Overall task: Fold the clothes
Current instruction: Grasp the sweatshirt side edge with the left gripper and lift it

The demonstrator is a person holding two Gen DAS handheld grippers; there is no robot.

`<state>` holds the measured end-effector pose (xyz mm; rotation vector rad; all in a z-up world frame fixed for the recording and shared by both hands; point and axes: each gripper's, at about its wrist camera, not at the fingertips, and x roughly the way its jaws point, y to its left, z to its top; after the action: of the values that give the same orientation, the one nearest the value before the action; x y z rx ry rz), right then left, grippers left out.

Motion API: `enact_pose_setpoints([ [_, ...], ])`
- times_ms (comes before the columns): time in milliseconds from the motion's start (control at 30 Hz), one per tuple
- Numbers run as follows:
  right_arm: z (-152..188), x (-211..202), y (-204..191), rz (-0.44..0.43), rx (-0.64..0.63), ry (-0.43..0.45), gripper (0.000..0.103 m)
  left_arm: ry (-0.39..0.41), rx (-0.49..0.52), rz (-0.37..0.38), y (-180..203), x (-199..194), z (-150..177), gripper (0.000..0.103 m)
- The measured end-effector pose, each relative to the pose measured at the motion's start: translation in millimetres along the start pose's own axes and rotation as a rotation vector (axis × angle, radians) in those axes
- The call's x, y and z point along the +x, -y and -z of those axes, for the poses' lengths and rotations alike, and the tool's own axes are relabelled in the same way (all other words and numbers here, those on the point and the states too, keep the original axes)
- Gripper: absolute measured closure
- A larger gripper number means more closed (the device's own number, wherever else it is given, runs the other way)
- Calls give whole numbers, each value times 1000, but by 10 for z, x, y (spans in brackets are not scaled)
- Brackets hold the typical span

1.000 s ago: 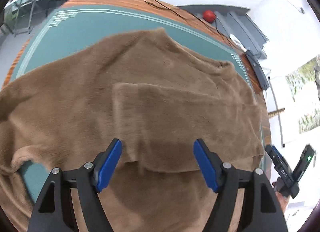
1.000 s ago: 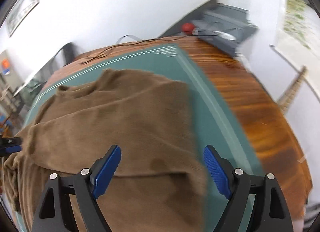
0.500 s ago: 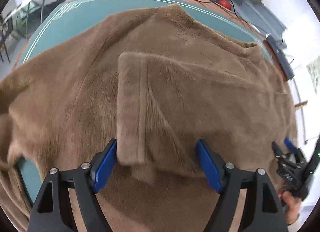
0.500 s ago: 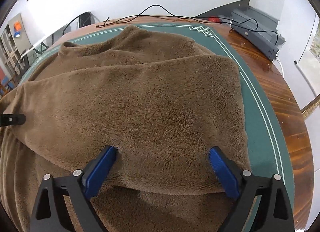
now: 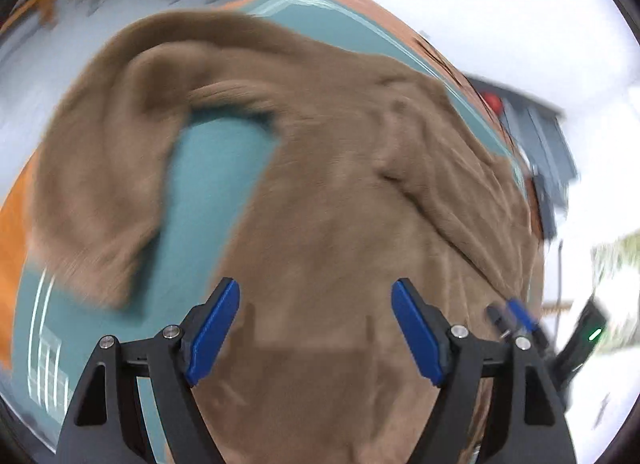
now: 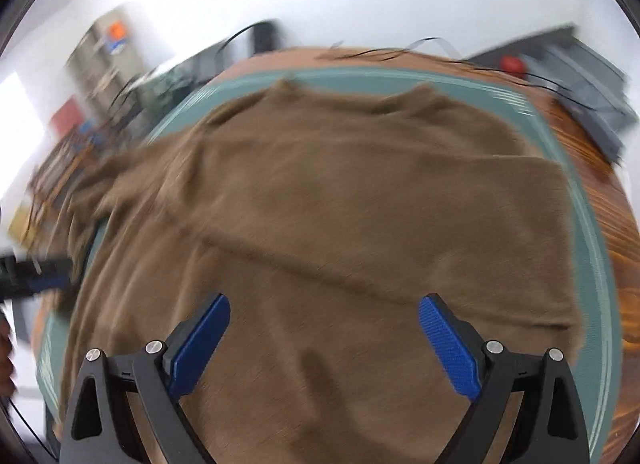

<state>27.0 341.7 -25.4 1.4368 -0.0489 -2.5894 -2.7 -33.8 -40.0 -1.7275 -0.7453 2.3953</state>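
Fuzzy brown fleece sweater (image 6: 340,215) lies spread on the teal mat (image 6: 592,248) covering the round wooden table (image 6: 624,264). One sleeve (image 5: 104,167) curls out over bare mat at the sweater's left side. Left gripper (image 5: 316,324) above the sweater body, jaws apart, nothing held. Right gripper (image 6: 324,340) above the folded-over part, jaws wide, empty.

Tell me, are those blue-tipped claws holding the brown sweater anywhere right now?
No. Both the left gripper and the right gripper hang over the brown sweater with jaws wide apart; nothing is gripped.
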Motion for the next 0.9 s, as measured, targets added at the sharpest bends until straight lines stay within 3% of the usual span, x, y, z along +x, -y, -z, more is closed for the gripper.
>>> enact_pose_setpoints([
  [167,291,229,-252,-19,-65,-89,5,80,-276,-2,-677,-173,80,22],
  [367,461,261,-385,46,-180,-77,1,107,-521,74,-1233,-79,59,22],
  [600,546,161,-316,39,-160,-89,1,154,-619,96,-1378,83,-121,21],
  [833,867,-60,-122,59,-141,-112,1,176,-671,121,-1427,169,-268,22],
  [867,887,-75,-106,61,-137,-112,1,183,-671,118,-1420,174,-288,24],
  [900,905,-90,-92,61,-135,-111,1,189,-671,114,-1413,179,-307,44],
])
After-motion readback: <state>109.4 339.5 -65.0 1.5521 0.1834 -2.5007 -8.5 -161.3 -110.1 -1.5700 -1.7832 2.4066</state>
